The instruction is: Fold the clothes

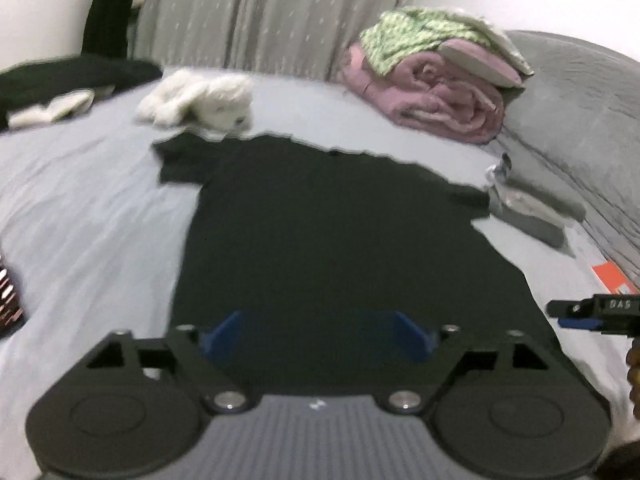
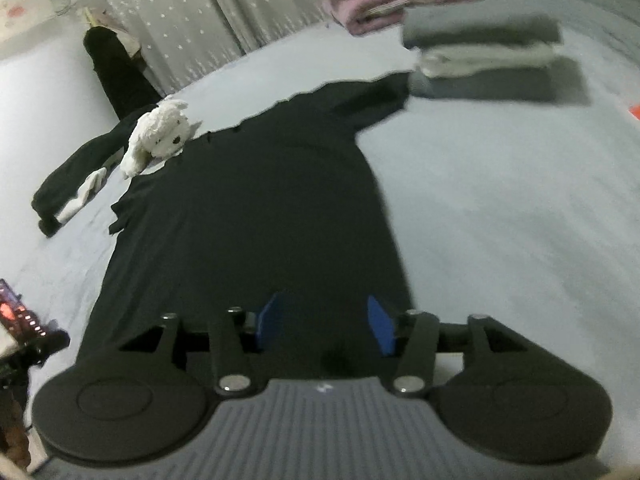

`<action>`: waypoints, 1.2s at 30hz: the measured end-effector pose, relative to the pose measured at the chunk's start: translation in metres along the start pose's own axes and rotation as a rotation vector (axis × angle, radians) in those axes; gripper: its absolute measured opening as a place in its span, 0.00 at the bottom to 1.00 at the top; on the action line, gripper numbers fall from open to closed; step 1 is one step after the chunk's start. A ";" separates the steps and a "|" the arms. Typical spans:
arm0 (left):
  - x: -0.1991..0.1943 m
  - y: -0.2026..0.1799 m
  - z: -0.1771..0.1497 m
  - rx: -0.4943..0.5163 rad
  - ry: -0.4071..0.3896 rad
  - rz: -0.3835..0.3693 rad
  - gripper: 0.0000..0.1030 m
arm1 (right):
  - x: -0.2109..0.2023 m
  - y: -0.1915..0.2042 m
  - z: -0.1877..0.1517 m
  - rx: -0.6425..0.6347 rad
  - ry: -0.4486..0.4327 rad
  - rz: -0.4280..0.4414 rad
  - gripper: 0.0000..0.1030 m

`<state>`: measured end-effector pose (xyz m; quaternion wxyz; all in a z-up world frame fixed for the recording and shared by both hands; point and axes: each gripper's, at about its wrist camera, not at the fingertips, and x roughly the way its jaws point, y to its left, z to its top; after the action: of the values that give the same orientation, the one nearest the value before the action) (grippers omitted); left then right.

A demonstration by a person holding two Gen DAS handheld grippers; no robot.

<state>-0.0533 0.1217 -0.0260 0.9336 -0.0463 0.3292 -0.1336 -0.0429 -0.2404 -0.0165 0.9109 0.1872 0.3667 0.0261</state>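
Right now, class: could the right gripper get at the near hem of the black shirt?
Probably yes. The right gripper hangs open over the black shirt, which lies flat on the bed, and nothing sits between its jaws and the near hem.

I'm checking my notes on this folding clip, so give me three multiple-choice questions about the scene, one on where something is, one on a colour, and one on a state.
1. Where does the white plush toy lie?
A. At the shirt's collar end
B. On the folded stack
C. Between the tongs

2. What colour is the T-shirt spread on the bed?
A. Pink
B. Black
C. Green

3. How do the left tongs stand?
A. Shut on the shirt
B. Shut on the toy
C. Open over the shirt's hem end

Answers:
1. A, the toy sits by the neckline, at the end away from the tongs.
2. B, the shirt is black against the pale sheet.
3. C, the blue fingers stand wide apart with only flat shirt showing between them.
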 end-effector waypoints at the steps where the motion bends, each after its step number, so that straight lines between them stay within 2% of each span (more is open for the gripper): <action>1: 0.008 -0.003 0.000 0.012 -0.013 0.006 0.87 | 0.007 0.003 0.000 -0.015 -0.015 -0.007 0.60; 6: 0.047 -0.019 0.001 0.073 -0.080 0.036 0.95 | 0.043 0.015 -0.002 -0.090 -0.088 -0.043 0.72; 7: 0.055 -0.022 0.001 0.084 -0.093 0.042 0.95 | 0.050 0.018 -0.002 -0.106 -0.102 -0.050 0.76; 9: 0.071 -0.019 -0.004 0.068 -0.065 0.055 0.98 | 0.064 0.023 -0.004 -0.146 -0.127 -0.068 0.85; 10: 0.074 -0.020 -0.005 0.079 -0.052 0.065 0.99 | 0.070 0.025 -0.006 -0.185 -0.131 -0.082 0.95; 11: 0.077 -0.021 -0.006 0.090 -0.039 0.074 0.99 | 0.075 0.027 -0.008 -0.224 -0.135 -0.097 1.00; 14: 0.082 -0.025 -0.010 0.118 -0.014 0.096 1.00 | 0.087 0.040 -0.013 -0.319 -0.118 -0.171 1.00; 17: 0.079 -0.026 -0.012 0.129 -0.006 0.102 1.00 | 0.085 0.039 -0.015 -0.323 -0.122 -0.182 1.00; 23: 0.069 -0.026 -0.021 0.165 0.013 0.080 1.00 | 0.074 0.032 -0.022 -0.320 -0.123 -0.142 1.00; 29: 0.044 -0.024 -0.041 0.204 0.004 0.043 1.00 | 0.056 0.023 -0.031 -0.336 -0.094 -0.087 1.00; 36: 0.012 -0.017 -0.066 0.233 -0.019 0.006 1.00 | 0.034 0.013 -0.050 -0.373 -0.085 -0.088 1.00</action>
<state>-0.0892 0.1022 -0.0815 0.9362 0.0622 0.3027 -0.1677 -0.0504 -0.2057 -0.0674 0.9448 -0.0001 0.3244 0.0457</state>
